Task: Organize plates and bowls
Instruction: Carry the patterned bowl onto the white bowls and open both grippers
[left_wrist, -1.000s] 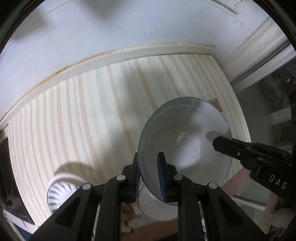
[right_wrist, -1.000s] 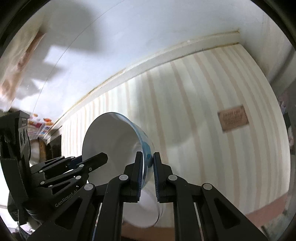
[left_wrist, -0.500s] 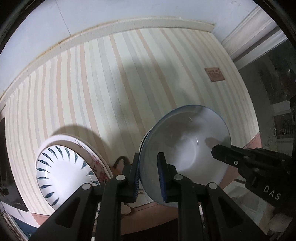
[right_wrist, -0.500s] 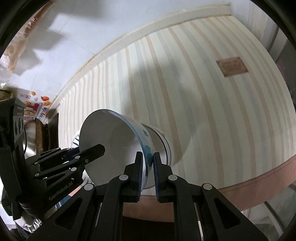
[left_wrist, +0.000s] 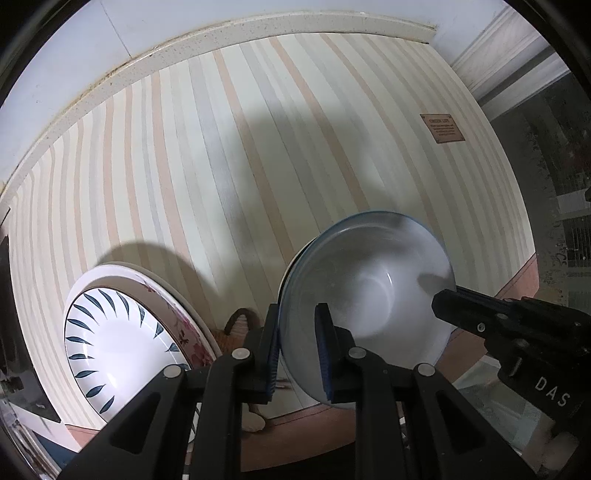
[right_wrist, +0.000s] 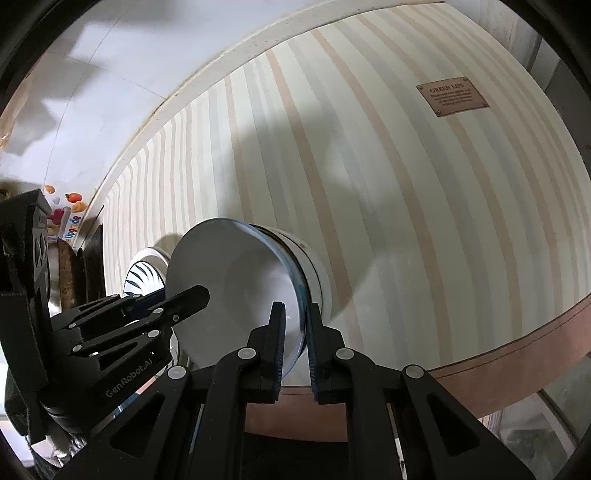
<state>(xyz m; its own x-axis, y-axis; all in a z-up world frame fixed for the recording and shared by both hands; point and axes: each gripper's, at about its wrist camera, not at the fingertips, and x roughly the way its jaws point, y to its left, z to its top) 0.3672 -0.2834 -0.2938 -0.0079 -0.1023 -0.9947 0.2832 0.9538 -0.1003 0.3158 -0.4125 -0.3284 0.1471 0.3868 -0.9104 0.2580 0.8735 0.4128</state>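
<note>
On the striped table (left_wrist: 229, 155), leftmost, we list a leaf-patterned plate (left_wrist: 110, 332) stacked on a floral plate (left_wrist: 177, 317). Next, the left gripper (left_wrist: 297, 347) and right gripper (right_wrist: 295, 343), jaws each pinching opposite rims of the white bowl (left_wrist: 373, 295), which sits over a second bowl (right_wrist: 314, 266).

We see a bowl (left_wrist: 369, 299) held over the near edge of a worktop (left_wrist: 221, 166). The left gripper (left_wrist: 297, 347) clamps its near rim; the right gripper (left_wrist: 443, 299) grips the rim opposite. Left of the bowl, stacked plates (left_wrist: 122, 332) lie on the worktop. Far right sits a small label (left_wrist: 442, 127). A wall (left_wrist: 184, 14) runs behind.
</note>
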